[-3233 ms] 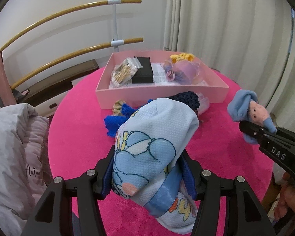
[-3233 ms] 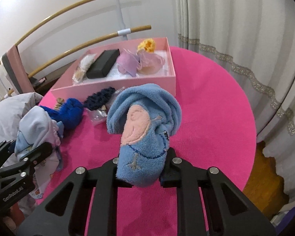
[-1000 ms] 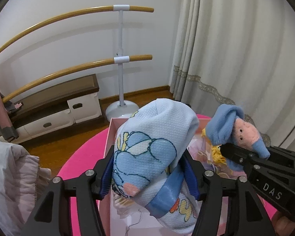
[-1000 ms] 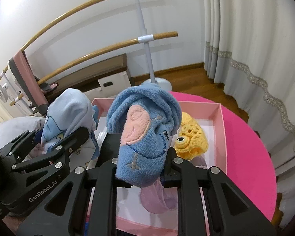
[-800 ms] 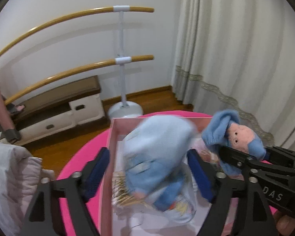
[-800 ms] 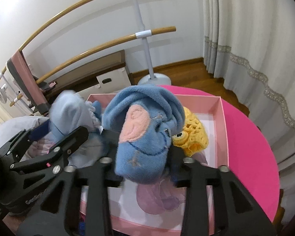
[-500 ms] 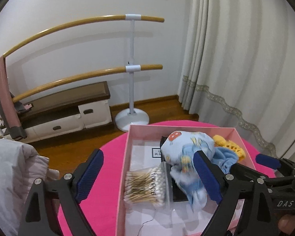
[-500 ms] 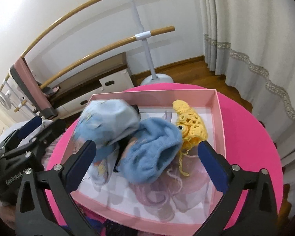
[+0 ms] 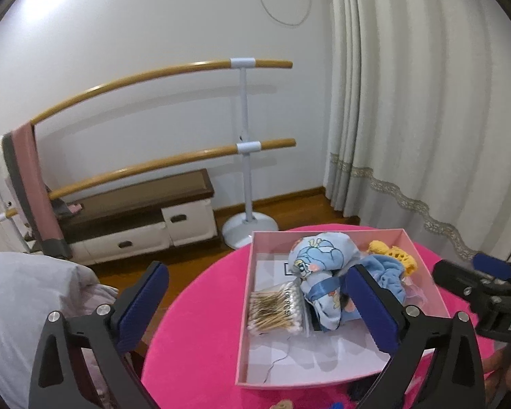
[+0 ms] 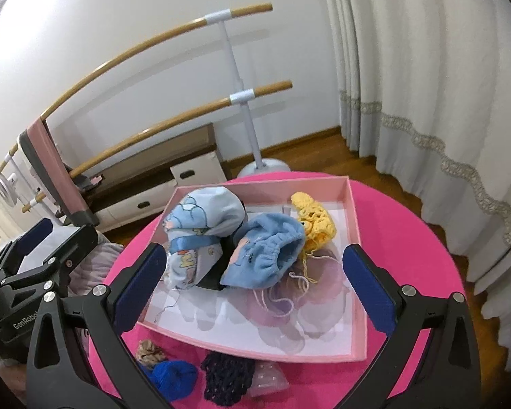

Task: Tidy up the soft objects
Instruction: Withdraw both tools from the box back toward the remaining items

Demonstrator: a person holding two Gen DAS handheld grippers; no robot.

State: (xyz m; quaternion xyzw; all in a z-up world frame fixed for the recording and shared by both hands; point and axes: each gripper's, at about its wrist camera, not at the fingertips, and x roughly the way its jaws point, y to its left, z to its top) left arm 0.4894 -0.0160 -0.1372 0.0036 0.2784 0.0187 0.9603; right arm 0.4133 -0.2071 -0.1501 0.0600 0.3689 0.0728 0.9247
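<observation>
The pink box (image 9: 246,310) (image 10: 356,238) stands on a round pink table (image 9: 194,323). In it lie the printed light-blue cloth roll (image 9: 320,255) (image 10: 204,218) and the blue plush toy (image 9: 385,269) (image 10: 265,248), side by side, next to a yellow crochet piece (image 10: 315,218). My left gripper (image 9: 257,272) hovers above the box's left part, its jaws opening and nothing between them. My right gripper (image 10: 253,255) is open above the box, holding nothing. Each gripper shows at the edge of the other's view.
A pack of cotton swabs (image 9: 276,306), a black case and a lilac pouch (image 10: 289,293) also lie in the box. In front of it lie a royal-blue knit (image 10: 173,375), a navy crochet piece (image 10: 226,375) and a brown scrunchie (image 10: 150,351). A grey jacket (image 9: 24,306) lies left; curtain right.
Both grippers carried their items over the box and opened. The cloth roll and the plush toy dropped into it. Both grippers then drew up and back.
</observation>
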